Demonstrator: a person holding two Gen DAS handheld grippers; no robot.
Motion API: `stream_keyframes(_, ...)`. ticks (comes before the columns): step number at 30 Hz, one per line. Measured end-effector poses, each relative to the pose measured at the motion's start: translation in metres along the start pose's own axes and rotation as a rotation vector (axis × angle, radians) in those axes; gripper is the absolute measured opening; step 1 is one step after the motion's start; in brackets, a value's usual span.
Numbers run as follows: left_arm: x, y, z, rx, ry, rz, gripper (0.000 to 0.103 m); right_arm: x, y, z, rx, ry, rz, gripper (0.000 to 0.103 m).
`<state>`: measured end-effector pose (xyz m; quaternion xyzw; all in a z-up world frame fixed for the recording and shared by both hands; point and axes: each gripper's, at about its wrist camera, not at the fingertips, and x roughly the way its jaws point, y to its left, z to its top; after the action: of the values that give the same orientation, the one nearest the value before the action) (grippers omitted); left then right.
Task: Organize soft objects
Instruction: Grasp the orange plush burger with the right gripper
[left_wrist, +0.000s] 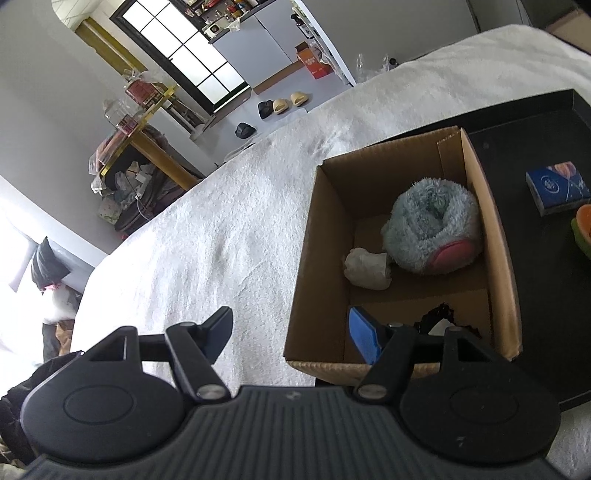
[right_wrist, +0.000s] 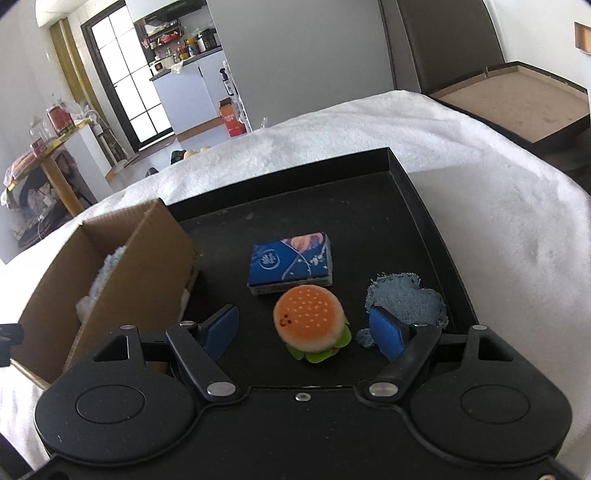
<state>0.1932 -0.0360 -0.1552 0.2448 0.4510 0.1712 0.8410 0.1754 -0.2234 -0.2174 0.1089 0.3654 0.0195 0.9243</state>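
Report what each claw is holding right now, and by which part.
Nothing is held. The left claw is open beside the cardboard box; the right claw is open around the burger plush, not gripping it.

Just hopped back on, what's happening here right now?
A person is sorting soft things into a cardboard box that stands on a black tray. The box already holds a fluffy blue plush and a white bundle. The left tongs are open at the box's near edge, holding nothing. The right tongs are open around a burger plush, not yet gripping it. A tissue pack and a denim scrap lie on the tray.
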Motion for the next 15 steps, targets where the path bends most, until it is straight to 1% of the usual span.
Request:
stream_keyframes(4,0.002,-0.008,0.003,0.032,0.014,0.022,0.068,0.009,0.003,-0.006,-0.069,-0.003,-0.025,0.077)
stream_keyframes(9,0.008,-0.016,0.007,0.062,0.046,0.036,0.068,0.020,0.007,-0.011,-0.111,0.005,-0.029,0.077)
stream_keyframes(12,0.011,-0.018,0.008,0.064,0.059,0.039,0.068,0.026,0.007,-0.013,-0.126,0.014,-0.027,0.077)
stream_keyframes(13,0.012,-0.019,0.009,0.064,0.063,0.040,0.068,0.028,0.007,-0.014,-0.133,0.016,-0.024,0.076)
stream_keyframes(15,0.013,-0.020,0.010,0.067,0.068,0.043,0.068,0.033,0.007,-0.016,-0.164,0.023,-0.043,0.071)
